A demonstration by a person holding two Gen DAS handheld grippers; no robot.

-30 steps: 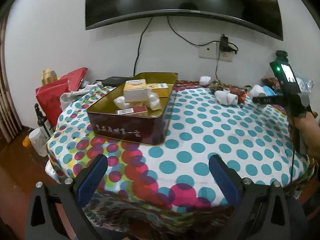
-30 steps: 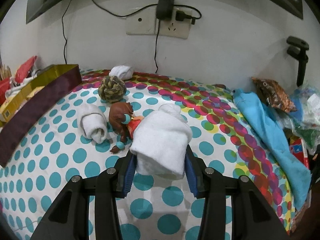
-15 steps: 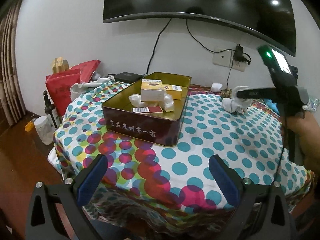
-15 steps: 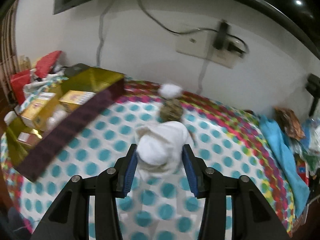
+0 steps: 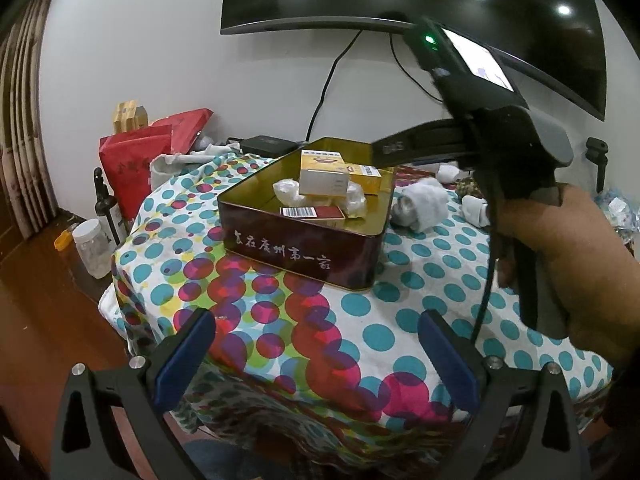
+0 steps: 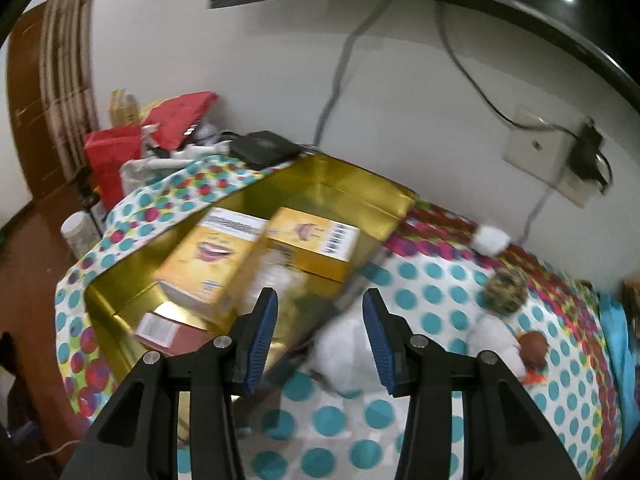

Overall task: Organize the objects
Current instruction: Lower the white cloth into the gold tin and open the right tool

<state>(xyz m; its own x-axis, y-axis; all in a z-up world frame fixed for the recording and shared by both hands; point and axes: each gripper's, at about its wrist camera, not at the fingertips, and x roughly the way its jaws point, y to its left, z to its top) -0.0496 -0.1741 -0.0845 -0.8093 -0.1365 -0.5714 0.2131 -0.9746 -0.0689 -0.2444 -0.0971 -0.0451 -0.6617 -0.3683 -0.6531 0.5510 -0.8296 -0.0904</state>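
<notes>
Between the blue pads of my right claw (image 6: 320, 312) I'm holding a rolled white cloth (image 6: 344, 348), jaws narrowed on it. The picture is smeared there, so I'm judging the grip as much by how the roll is hanging as by the pads themselves.

Just beyond the tips, the roll is sitting beside the long wall of the dark red rectangular metal tin with the gold inside (image 6: 352, 188). It isn't over the opening yet, I'd say.

Inside the tin, two yellow cardboard cartons (image 6: 200, 264) are lying side by side, with a flat red pack with a barcode (image 6: 160, 330) at the near end and some pale wrapped bits between them.

Out to the right, on the polka-dot tablecloth (image 6: 432, 292), a second white cloth roll (image 6: 492, 332) is waiting. A brown doll-like toy (image 6: 534, 344) is touching it. A knobbly pinecone-like ball (image 6: 504, 292) and a small white puff (image 6: 492, 238) are sitting nearer the wall.

My left claw (image 5: 316, 328) is hanging wide and empty over the near table edge, well short of the tin.

So I'm reckoning we're partway: several things boxed, this roll about to go in, and four loose pieces left.
</notes>
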